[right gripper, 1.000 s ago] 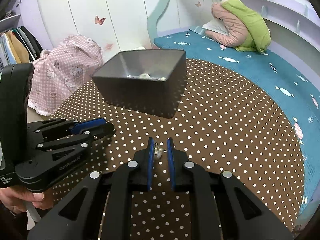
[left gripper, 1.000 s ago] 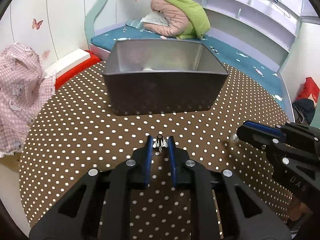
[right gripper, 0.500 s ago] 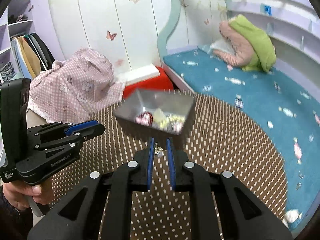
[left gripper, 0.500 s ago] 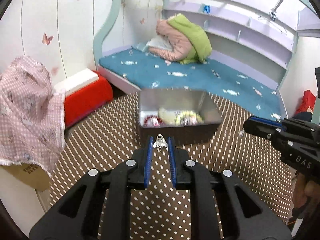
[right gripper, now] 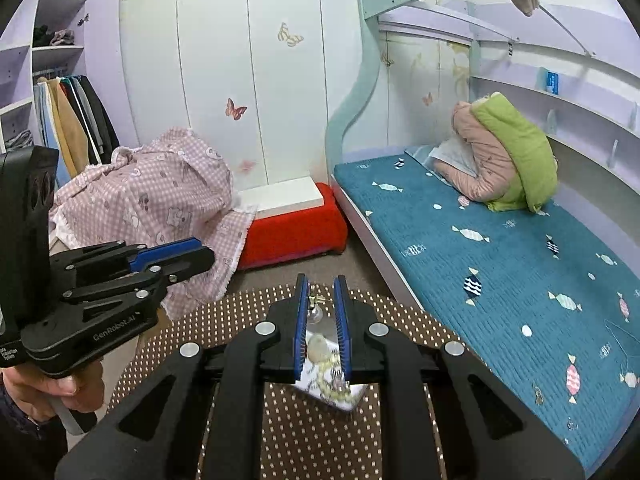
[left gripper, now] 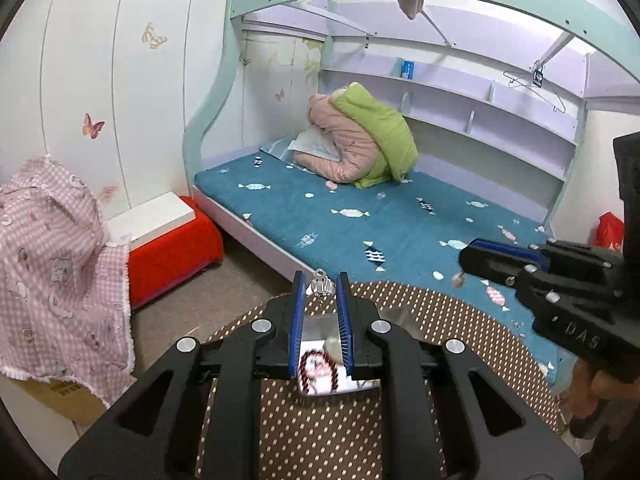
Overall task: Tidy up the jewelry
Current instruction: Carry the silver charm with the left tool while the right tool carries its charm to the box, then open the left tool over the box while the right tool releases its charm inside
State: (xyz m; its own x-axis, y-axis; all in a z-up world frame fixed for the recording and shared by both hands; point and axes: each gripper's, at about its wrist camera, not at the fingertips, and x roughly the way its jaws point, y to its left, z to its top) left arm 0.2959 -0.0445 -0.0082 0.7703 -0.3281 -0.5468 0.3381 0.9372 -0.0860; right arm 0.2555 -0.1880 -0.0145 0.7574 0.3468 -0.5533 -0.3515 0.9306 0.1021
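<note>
Up close, the left hand-held gripper (left gripper: 320,286) has its blue-padded fingers pinching a small silver winged charm (left gripper: 320,283) right at the tips, held up in the air above the grey metal box (left gripper: 394,316). Between its fingers, lower down, the box's inside shows: a dark red beaded bracelet (left gripper: 318,372) and a pale round piece (left gripper: 332,347) lying on a white lining.

The right hand-held gripper (right gripper: 321,300) is pinching a thin gold earring with a clear round drop (right gripper: 315,309), the post caught between the blue pads and the drop hanging just below. It too sits over the box, where a pale oval stone (right gripper: 317,349) and a yellowish bead chain (right gripper: 330,380) lie. From the left wrist view the earring's drop shows as a small blurred bead at the right gripper's tip.

The box stands on a round counter covered in brown cloth with white dots (left gripper: 460,320), towards its far edge, the side nearest the bed. Both grippers hang side by side over it, apart from each other, each with a hand on its grip.

Beyond the counter's far edge lies a bed with a teal candy-print cover (left gripper: 360,224), with a rolled pink and green quilt (left gripper: 360,148) near its head. To the left sit a red stool with a white top (right gripper: 292,220) and a pink checked cloth draped over something (right gripper: 152,200).
</note>
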